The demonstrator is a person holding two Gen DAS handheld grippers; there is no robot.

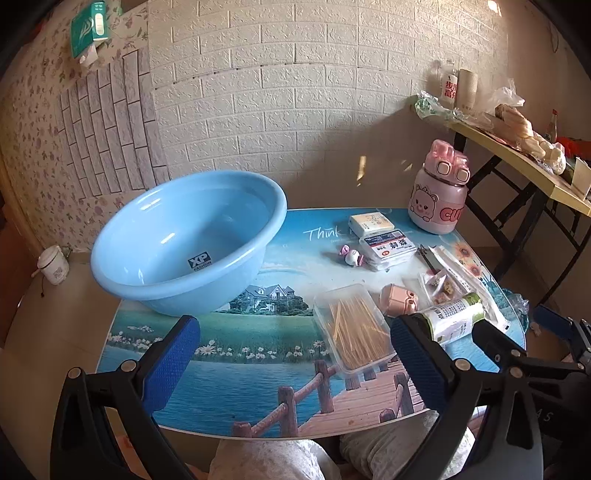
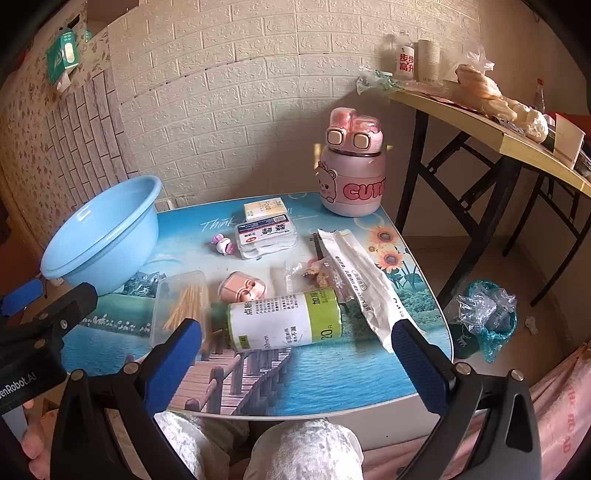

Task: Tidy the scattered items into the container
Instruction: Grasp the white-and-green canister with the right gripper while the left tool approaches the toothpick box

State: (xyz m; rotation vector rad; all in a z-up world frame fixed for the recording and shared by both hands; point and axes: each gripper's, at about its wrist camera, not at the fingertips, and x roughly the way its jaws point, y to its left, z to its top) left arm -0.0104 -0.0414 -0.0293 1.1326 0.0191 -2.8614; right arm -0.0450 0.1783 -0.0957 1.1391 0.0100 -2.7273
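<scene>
Both claws hang spread wide and empty above the near edge of the counter [image 2: 332, 384]: the left claw [image 1: 295, 354] frames a clear plastic box of toothpicks [image 1: 352, 328], while the right claw [image 2: 297, 354] has a white-and-green roll of bags [image 2: 284, 321] lying on its side just beyond its blue ribbed pads. The smooth, round blue basin [image 1: 177, 243] sits empty at the counter's far left, well apart from the scattered packets, small boxes and a pink bear-print bottle [image 2: 351, 173]. The counter wears a glossy lake-and-boardwalk print and stands against a white embossed-brick wall.

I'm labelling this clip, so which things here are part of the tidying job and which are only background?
Job:
blue basin
toothpick box
bag roll
pink bottle
card boxes
long white packet

Background:
side table
tissue pack
floor bag
</scene>
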